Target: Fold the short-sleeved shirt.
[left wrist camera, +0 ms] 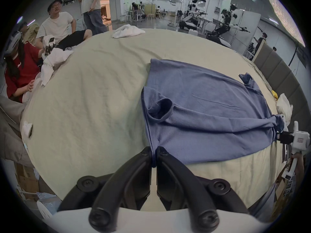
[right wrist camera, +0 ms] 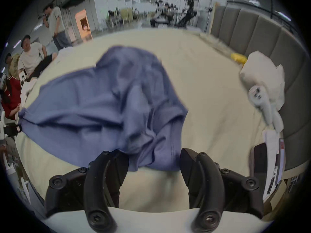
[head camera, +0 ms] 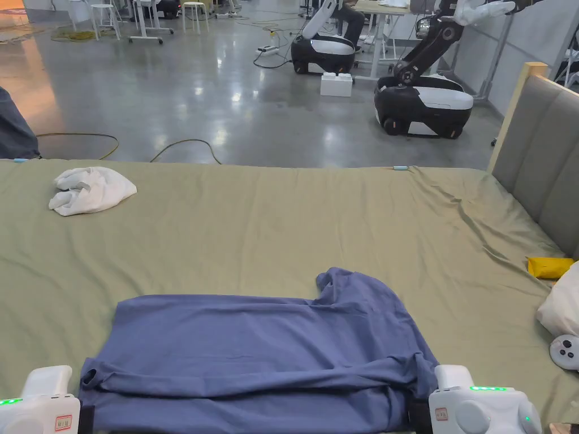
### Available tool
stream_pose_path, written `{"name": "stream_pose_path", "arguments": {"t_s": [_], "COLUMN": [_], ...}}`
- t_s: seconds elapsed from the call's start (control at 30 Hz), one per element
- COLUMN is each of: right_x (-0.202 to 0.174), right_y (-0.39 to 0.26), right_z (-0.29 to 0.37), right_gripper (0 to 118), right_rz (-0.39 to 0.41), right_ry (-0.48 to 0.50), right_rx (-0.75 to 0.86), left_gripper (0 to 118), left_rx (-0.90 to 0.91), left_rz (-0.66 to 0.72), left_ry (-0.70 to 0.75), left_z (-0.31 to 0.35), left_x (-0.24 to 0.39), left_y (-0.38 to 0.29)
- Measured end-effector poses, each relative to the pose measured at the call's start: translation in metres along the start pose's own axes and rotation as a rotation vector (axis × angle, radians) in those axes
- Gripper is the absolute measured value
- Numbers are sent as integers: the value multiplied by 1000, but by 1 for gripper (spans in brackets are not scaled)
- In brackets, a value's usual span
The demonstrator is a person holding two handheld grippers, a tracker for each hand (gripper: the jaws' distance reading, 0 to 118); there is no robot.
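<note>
A blue short-sleeved shirt [head camera: 254,344] lies partly folded across the near side of the green bed sheet [head camera: 282,226], with one sleeve [head camera: 350,285] sticking up toward the far side. My left gripper [head camera: 85,418] is at the shirt's left end. In the left gripper view its jaws [left wrist camera: 154,152] are shut on the shirt's [left wrist camera: 202,105] edge. My right gripper [head camera: 419,415] is at the bunched right end. In the right gripper view it [right wrist camera: 151,154] stands open, with the edge of the shirt [right wrist camera: 104,102] lying between its tips.
A crumpled white cloth [head camera: 90,189] lies at the far left of the bed. By the padded headboard [head camera: 543,152] on the right are a yellow item [head camera: 548,267], a white bundle [head camera: 562,308] and a controller [head camera: 567,351]. People [left wrist camera: 55,29] sit at the bed's left side. Wheeled robots [head camera: 424,107] stand beyond.
</note>
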State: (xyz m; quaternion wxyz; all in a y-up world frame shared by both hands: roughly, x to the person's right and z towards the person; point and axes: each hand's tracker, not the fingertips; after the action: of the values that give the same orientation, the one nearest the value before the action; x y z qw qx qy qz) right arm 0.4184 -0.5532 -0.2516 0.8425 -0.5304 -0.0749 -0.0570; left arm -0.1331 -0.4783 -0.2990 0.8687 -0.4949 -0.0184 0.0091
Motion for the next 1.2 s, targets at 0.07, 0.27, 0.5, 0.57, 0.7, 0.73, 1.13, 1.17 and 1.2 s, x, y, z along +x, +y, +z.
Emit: {"name": "stream_pose_path", "arguments": {"t_s": [0.07, 0.27, 0.5, 0.57, 0.7, 0.73, 1.13, 1.17, 1.2], "right_x": [-4, -15, -7, -6, -6, -5, -16, -16, -14], "right_y": [-2, -1, 3, 1, -13, -19, -115, -121, -126], "right_z": [5, 22, 90, 112, 143, 148, 116, 109, 102], "right_gripper": [57, 5, 4, 4, 4, 4, 4, 4, 4], "right_rz": [14, 42, 31, 49, 105, 108, 160, 155, 149], "right_ry": [-24, -7, -12, -10, -37, -34, -37, -44, -41], "right_rx": [68, 77, 159, 178, 181, 175, -39, -51, -58], "left_gripper": [6, 6, 6, 6, 5, 6, 6, 6, 6], "left_rx": [7, 61, 137, 159, 176, 175, -47, -65, -74], "left_rz": [1, 2, 2, 8, 38, 39, 25, 19, 12], "left_ry": [1, 3, -22, -20, -17, -14, 19, 32, 43], "left_z": [0, 14, 48, 61, 86, 91, 64, 56, 50], "left_x": [1, 5, -4, -10, -27, -31, -56, -57, -58], "left_y": [0, 1, 10, 10, 1, -4, -102, -107, -111]}}
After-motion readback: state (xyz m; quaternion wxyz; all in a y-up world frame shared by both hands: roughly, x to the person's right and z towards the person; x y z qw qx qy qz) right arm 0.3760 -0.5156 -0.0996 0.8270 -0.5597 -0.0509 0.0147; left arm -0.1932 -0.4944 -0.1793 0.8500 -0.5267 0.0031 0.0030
